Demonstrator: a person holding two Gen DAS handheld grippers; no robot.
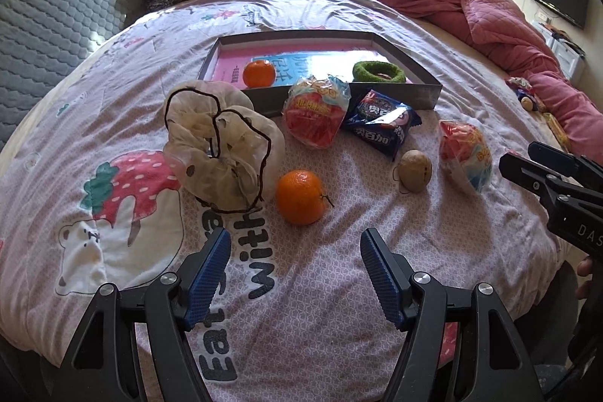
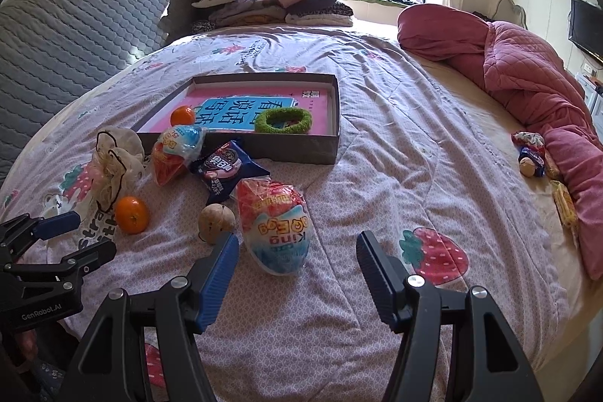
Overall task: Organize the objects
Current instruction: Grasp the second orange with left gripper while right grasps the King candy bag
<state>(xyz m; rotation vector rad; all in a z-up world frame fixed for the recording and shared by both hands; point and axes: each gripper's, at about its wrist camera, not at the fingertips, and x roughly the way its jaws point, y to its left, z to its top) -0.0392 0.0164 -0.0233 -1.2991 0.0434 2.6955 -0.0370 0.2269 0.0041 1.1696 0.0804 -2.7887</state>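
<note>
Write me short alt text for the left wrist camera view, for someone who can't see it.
The left tool, its blue-padded jaws open and empty, hovers above a round orange mandarin lying on a pink patterned bedspread. Beyond it lie a cream drawstring mesh bag, wrapped snacks, and a shallow grey cardboard box holding a second mandarin and a green fuzzy ring.

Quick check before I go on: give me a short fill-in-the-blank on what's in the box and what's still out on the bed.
1. Inside the shallow box lie an orange and a ____ fuzzy ring.
2. The number of oranges out on the bedspread, outside the box, is ____.
3. The blue snack packet lies between two ____-shaped wrapped toys.
4. Both the left hand-held gripper and the right hand-held gripper have their jaws ____, holding nothing.

Missing words: green; one; egg; open
</note>
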